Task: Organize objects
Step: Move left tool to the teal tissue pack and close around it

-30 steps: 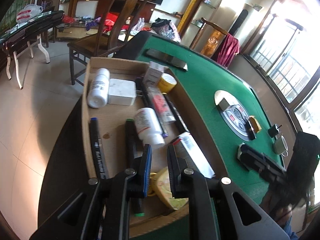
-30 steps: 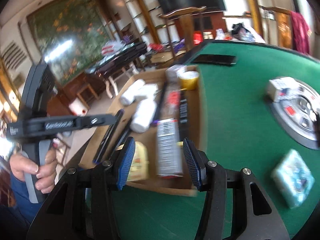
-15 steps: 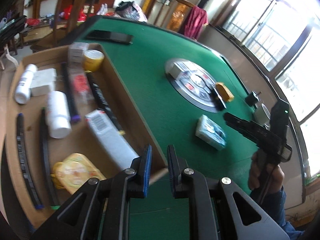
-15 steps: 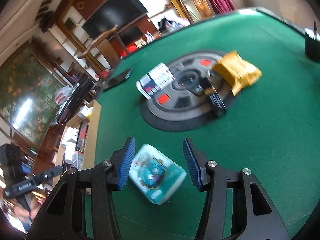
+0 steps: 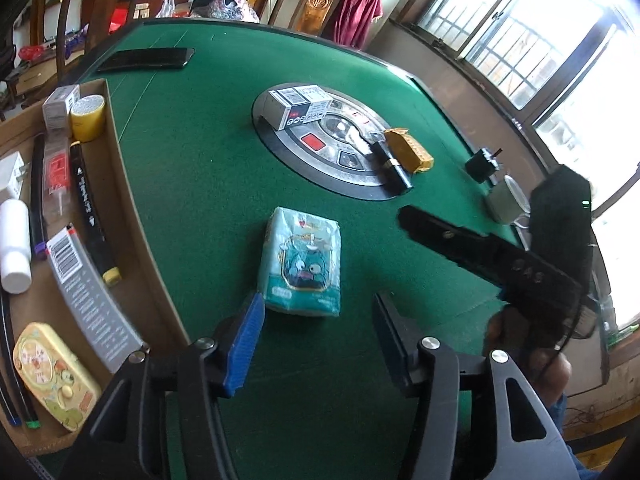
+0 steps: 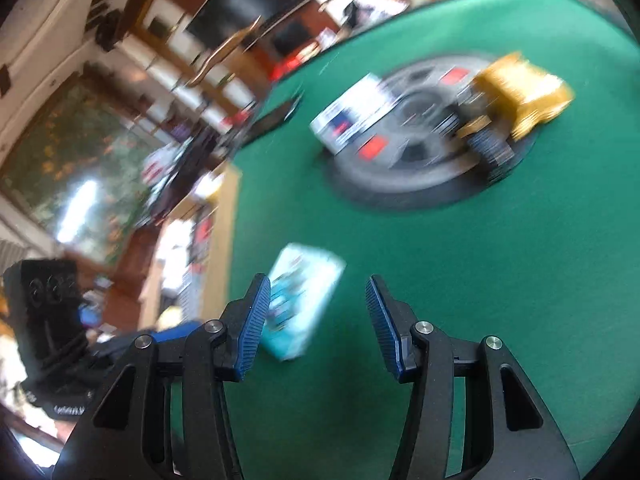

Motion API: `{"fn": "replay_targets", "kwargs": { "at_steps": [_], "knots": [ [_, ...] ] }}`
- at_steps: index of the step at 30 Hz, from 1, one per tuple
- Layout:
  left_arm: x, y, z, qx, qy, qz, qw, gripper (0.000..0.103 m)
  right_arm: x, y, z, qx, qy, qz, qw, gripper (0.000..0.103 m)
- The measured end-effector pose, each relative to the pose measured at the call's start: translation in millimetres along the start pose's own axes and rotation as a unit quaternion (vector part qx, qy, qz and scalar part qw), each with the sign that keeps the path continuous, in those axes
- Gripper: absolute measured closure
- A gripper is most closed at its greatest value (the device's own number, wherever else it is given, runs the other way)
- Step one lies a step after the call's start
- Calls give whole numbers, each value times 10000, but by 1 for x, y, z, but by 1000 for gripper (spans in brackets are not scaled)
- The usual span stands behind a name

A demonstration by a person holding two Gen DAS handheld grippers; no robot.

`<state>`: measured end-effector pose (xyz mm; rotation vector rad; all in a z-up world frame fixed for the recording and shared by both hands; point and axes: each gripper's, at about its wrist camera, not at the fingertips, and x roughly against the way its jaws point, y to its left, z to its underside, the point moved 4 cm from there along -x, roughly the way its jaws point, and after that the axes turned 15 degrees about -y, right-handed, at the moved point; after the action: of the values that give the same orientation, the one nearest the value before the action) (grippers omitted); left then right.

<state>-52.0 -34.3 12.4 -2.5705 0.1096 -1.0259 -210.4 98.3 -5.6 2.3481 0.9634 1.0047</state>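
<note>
A teal tissue pack lies flat on the green felt table, just beyond my left gripper. Its jaws are opening and nothing is between them. In the blurred right wrist view the same tissue pack sits low on the felt beside the left finger of my right gripper, which is open and empty. The right gripper also shows in the left wrist view, hovering right of the pack. A cardboard box at the left holds several sorted items.
In the box lie a yellow tin, a grey carton, a white bottle, markers and yellow tape. The round centre panel carries a white box, a yellow pack and a black tube. A phone lies far left, a cup at right.
My left gripper swung from over the box to the felt and its jaws went from shut to wide apart. The right gripper's view left the box, settled near the tissue pack and rolled.
</note>
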Motion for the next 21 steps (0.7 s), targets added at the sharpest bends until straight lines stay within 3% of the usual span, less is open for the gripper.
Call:
{"fn": "replay_targets", "kwargs": {
  "at_steps": [6,13,17,19,21],
  "knots": [
    [-28,-11,-2,-656,143,-513,9964,44,15,-17,-13,-236,-423,279,9984,53],
    [-59,-17,3,-1042,314,-870,9902,43,31,-36,-32,-238,-751,672,9946,53],
    [-68,-15,0,-1085,121,-891,9900,44,30,-38,-45,307,-847,1197,9887,53],
    [-69,-14,-2,-1070,-15,-963,9896,52,24,-37,-53,785,-827,1506,9820,53],
    [-71,-15,-3,-1155,-139,-1025,9879,53,16,-38,-59,1127,-754,1656,9768,53]
  ]
}}
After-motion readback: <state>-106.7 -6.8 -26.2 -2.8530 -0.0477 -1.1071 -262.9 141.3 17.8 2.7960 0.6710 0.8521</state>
